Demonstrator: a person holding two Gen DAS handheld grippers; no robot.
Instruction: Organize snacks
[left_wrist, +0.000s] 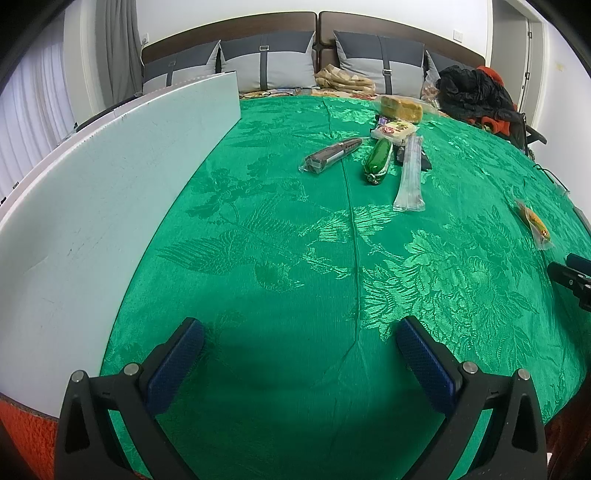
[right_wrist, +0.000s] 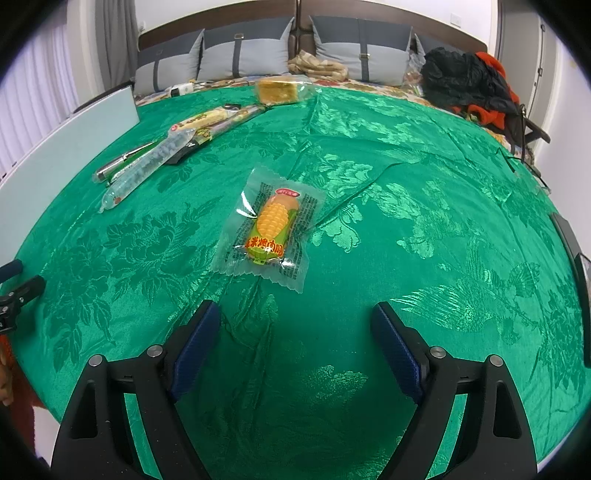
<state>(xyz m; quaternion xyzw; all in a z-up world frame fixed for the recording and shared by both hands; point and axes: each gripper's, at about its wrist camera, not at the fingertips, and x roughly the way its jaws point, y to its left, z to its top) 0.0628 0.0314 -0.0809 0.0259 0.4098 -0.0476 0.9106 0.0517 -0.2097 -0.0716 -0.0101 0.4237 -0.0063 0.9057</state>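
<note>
A corn-sausage packet in clear wrap lies on the green cloth just ahead of my right gripper, which is open and holds nothing. The same packet shows at the far right in the left wrist view. My left gripper is open over bare cloth. Farther back lies a cluster of snacks: a dark bar in clear wrap, a green sausage, a long clear packet, a flat pale packet and a wrapped yellow cake.
A white board lies along the left edge of the cloth. Grey pillows and a headboard stand at the back. A pile of black and orange clothing sits back right. The other gripper's tip shows at the right edge.
</note>
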